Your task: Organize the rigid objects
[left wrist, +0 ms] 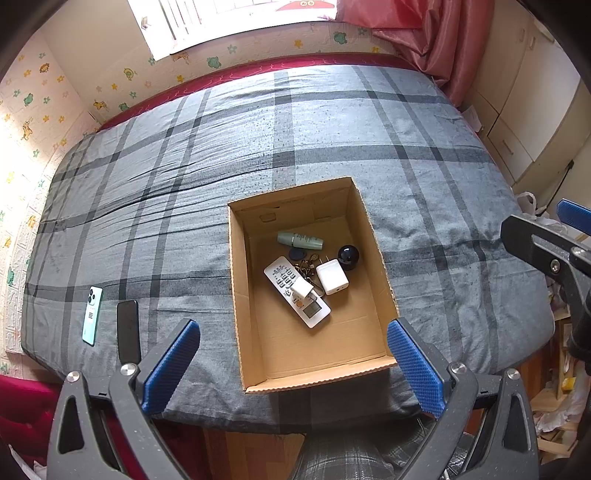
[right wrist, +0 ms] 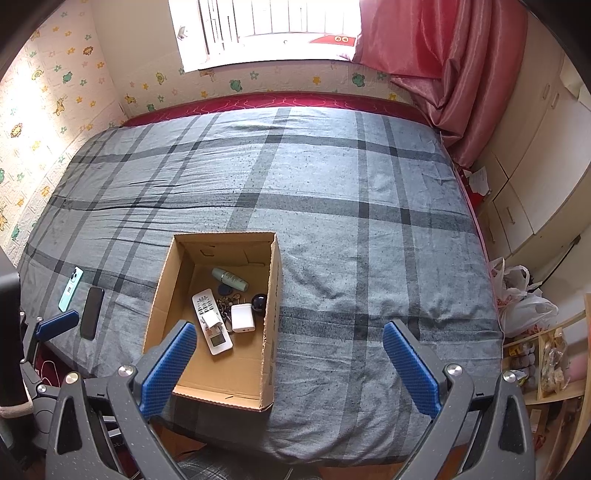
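An open cardboard box (left wrist: pixel 373 236) sat on the near part of the bed, on a grey checked bedspread (left wrist: pixel 184 177). Inside it lay a small heap of things. A white remote control (left wrist: pixel 297 291) lay slanted across the box floor, and a small white plug (left wrist: pixel 301 289) rested on top of it. Just beside these was a larger white charger (left wrist: pixel 332 277), with a bunch of keys (left wrist: pixel 307 266) between it and the remote. A dark round object (left wrist: pixel 348 257) stood next to the charger, near the box's right wall. A pale green tube (left wrist: pixel 300 240) lay on its side farther back, and a dark blue tag (left wrist: pixel 297 254) lay just in front of it.

Outside the box, to its left and near the bed's edge, two phones lay side by side but apart: a mint-green phone (left wrist: pixel 92 315) face down and a black phone (left wrist: pixel 128 331).

The left gripper (left wrist: pixel 293 365) hung above the near edge of the bed, its blue-padded fingers (left wrist: pixel 171 365) spread wide and holding nothing, the near end of the box between them in its view. The right gripper (right wrist: pixel 291 369) was likewise spread wide and empty, to the right of the box, whose near right corner showed between its pads (right wrist: pixel 412 373).

Beyond the bed were a window (right wrist: pixel 266 26), a pink curtain (right wrist: pixel 443 74) and wallpaper with cartoon animals (right wrist: pixel 44 110).
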A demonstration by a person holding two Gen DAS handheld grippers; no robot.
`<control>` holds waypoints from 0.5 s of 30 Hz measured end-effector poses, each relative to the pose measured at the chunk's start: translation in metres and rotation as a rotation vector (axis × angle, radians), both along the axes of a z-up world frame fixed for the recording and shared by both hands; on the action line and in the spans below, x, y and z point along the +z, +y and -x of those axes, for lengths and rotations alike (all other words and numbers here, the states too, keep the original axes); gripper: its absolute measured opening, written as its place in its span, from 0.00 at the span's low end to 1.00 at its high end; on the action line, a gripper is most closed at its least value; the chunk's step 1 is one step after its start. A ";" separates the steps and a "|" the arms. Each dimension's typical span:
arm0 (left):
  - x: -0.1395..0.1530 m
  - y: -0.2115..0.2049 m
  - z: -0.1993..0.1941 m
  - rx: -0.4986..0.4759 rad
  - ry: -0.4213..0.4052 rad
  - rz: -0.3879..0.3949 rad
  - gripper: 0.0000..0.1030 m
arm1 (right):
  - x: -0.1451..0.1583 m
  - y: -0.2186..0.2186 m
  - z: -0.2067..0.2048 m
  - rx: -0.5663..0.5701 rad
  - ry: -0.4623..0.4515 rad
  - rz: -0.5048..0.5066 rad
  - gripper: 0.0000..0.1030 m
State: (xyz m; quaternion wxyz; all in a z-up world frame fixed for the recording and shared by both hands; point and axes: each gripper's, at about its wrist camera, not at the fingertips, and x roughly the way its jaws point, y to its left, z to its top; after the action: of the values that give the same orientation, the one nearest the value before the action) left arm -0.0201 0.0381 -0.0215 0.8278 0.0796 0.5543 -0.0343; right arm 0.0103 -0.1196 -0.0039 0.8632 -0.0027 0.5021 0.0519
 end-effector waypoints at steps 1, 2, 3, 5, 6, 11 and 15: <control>-0.001 0.001 0.000 0.000 0.002 0.001 1.00 | 0.000 0.000 0.000 0.001 0.001 0.001 1.00; -0.002 0.001 0.000 -0.002 0.004 0.002 1.00 | 0.000 0.000 0.000 0.001 0.001 0.001 1.00; -0.003 0.002 0.000 -0.003 0.006 0.003 1.00 | 0.000 0.000 0.000 0.000 0.002 0.001 1.00; -0.004 0.002 0.000 -0.004 0.006 0.003 1.00 | -0.001 0.000 0.000 -0.005 0.002 0.000 1.00; -0.004 0.002 0.000 -0.004 0.007 0.002 1.00 | 0.000 0.000 0.001 -0.007 -0.002 0.002 1.00; -0.005 0.001 0.000 -0.006 0.003 0.006 1.00 | 0.001 -0.004 0.002 -0.015 -0.013 0.002 1.00; -0.005 0.000 -0.001 -0.009 0.001 0.006 1.00 | 0.001 -0.003 0.001 -0.013 -0.020 0.006 1.00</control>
State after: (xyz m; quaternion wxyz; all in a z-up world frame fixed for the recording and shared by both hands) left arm -0.0189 0.0381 -0.0266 0.8275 0.0795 0.5544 -0.0399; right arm 0.0092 -0.1229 -0.0029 0.8686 -0.0024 0.4934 0.0448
